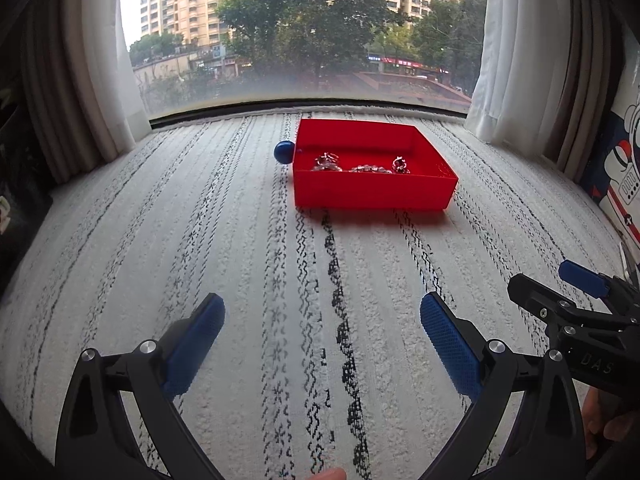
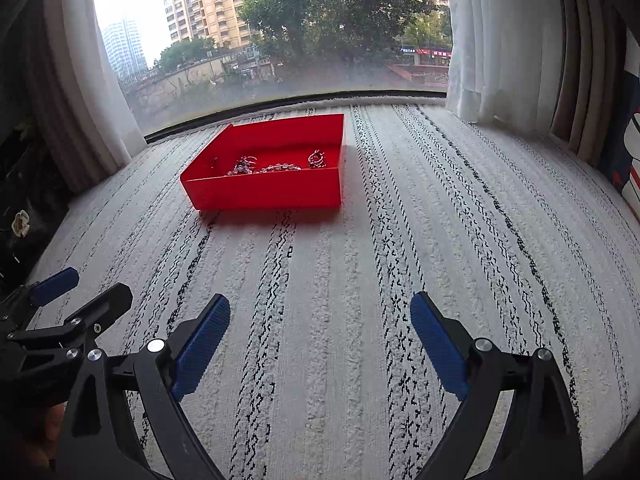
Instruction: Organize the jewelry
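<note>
A shallow red box sits on the white patterned cloth near the window. Silver rings and a bead bracelet lie inside it along the near wall. A small blue ball rests against the box's left outer wall. My left gripper is open and empty, well short of the box. My right gripper is also open and empty, beside the left one and equally far from the box.
The striped white cloth covers the whole ledge. Curtains hang at both sides of the window. A printed cushion stands at the far right, and dark objects sit at the left edge.
</note>
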`<state>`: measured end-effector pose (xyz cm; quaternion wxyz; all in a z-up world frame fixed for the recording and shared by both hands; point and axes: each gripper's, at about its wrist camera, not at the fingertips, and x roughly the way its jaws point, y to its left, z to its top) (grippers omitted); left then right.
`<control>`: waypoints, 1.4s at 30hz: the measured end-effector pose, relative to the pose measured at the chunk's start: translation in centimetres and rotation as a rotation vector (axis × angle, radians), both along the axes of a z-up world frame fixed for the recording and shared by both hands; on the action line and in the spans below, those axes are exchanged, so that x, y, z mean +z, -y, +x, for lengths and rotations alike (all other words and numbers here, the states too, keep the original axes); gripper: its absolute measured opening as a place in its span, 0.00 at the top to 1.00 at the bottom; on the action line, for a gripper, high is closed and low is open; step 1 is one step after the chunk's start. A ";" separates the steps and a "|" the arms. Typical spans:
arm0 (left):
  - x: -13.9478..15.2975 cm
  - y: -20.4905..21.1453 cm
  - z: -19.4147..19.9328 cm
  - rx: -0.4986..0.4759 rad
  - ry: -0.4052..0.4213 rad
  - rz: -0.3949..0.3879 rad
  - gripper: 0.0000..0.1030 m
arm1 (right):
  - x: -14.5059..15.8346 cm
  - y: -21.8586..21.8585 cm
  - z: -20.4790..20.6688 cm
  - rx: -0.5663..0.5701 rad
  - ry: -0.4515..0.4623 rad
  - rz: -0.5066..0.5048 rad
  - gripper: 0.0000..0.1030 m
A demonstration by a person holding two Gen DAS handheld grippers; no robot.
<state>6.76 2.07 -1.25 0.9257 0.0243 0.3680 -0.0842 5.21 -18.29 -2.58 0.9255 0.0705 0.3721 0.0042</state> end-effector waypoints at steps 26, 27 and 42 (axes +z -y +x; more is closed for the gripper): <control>-1.1 0.4 0.1 -0.018 -0.016 0.012 0.08 | -0.7 -0.7 0.1 0.011 0.006 -0.053 0.13; -1.2 0.4 0.1 -0.017 -0.017 0.012 0.08 | -0.7 -0.7 0.1 0.011 0.005 -0.052 0.13; -1.3 0.5 0.2 -0.023 -0.029 0.015 0.08 | -0.8 -0.8 0.2 0.009 -0.001 -0.056 0.13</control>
